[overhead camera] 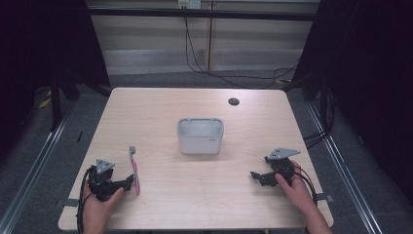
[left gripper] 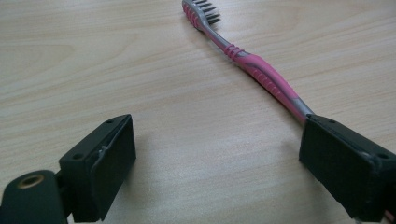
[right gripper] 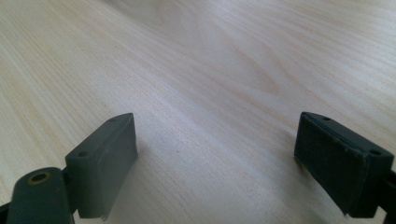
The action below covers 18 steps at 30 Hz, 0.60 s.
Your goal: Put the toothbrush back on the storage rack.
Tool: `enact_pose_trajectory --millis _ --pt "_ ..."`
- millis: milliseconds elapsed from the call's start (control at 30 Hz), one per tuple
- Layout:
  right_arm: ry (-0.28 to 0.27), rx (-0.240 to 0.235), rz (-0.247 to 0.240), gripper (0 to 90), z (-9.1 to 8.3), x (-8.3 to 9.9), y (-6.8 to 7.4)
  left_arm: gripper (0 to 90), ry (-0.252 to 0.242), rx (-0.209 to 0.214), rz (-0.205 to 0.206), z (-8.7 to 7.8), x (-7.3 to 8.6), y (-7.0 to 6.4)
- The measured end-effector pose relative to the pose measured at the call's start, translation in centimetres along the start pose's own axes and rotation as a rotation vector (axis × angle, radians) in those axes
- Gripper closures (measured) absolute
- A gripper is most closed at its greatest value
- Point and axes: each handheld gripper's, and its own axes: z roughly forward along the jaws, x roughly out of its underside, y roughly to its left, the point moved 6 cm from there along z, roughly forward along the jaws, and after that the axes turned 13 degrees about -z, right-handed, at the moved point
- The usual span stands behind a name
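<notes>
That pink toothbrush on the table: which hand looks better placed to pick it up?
Probably the left. The left gripper, jaws open, sits right beside the toothbrush handle, while the right gripper rests far across the table.

No text, number or brand can be read. The white rectangular plastic container (overhead camera: pixel 200 136) in the middle of the light wooden table (overhead camera: pixel 160 107) bears a small dark mark low on its front wall towards its right corner, seen in the high view, but it is too small and blurred to make out as letters
</notes>
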Motion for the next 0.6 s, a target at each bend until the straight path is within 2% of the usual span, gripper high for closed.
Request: enact_pose_trajectory --millis 267,400,433,500,533,567,600 --pt "0.001 0.0 0.0 12.6 0.0 0.0 0.0 9.7 0.001 0.006 -0.001 0.1 0.0 -0.1" --pt "0.0 0.0 0.0 12.6 0.0 0.0 0.0 7.4 0.02 0.013 0.014 0.2 -0.1 0.0" --pt "0.0 0.0 0.001 12.6 0.0 0.0 0.0 7.9 0.062 0.004 0.014 0.2 -0.4 0.0" --pt "0.0 0.0 0.0 12.6 0.0 0.0 0.0 12.1 0.111 -0.025 0.005 0.0 -0.8 0.1" --pt "0.0 0.0 0.0 12.6 0.0 0.0 0.0 16.1 0.126 -0.029 -0.024 -0.1 -1.1 0.1" --pt "0.0 0.0 -0.001 12.6 0.0 0.0 0.0 17.3 0.144 -0.013 -0.056 -0.1 -1.3 0.0" --pt "0.0 0.0 -0.001 12.6 0.0 0.0 0.0 17.4 0.144 -0.013 -0.056 -0.1 -1.3 0.0"
